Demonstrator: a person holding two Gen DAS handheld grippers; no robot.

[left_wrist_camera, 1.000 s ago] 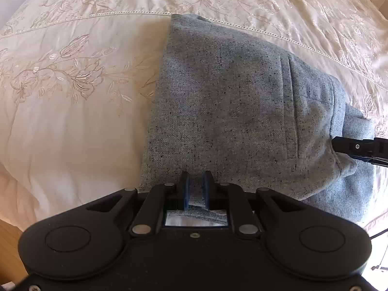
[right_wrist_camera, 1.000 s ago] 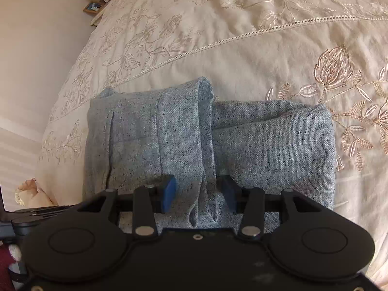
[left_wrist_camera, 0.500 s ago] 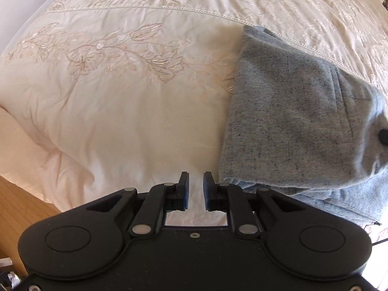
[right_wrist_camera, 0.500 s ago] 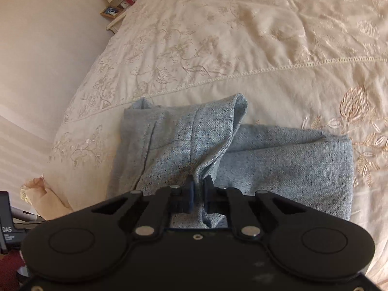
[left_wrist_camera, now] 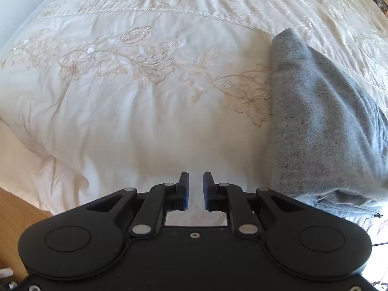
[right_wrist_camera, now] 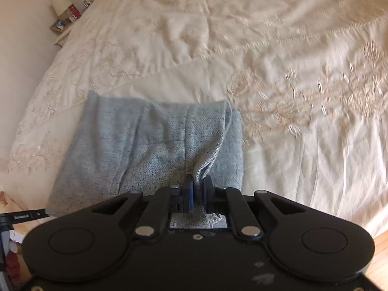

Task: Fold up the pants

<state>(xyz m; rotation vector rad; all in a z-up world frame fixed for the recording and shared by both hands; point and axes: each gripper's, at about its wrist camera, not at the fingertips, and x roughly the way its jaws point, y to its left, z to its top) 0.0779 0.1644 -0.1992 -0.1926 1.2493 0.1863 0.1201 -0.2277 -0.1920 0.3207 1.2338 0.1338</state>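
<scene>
Grey speckled pants (right_wrist_camera: 150,145) lie folded in a thick bundle on a cream embroidered bedspread (right_wrist_camera: 291,97). My right gripper (right_wrist_camera: 198,185) is shut on a fold of the pants at the bundle's near edge, cloth pinched between the blue pads. In the left wrist view the pants (left_wrist_camera: 322,133) lie at the right. My left gripper (left_wrist_camera: 196,180) hovers over bare bedspread (left_wrist_camera: 145,97) to the left of the pants, jaws nearly together with a narrow gap and nothing between them.
A bedside shelf with a lamp and small items (right_wrist_camera: 65,17) stands at the far left by the wall. Wooden floor (left_wrist_camera: 14,218) shows past the bed's near edge. A black stand (right_wrist_camera: 21,217) sits at the lower left.
My left gripper let go of the pants and moved left off them. My right gripper closed on a fold and carried it across the bundle.
</scene>
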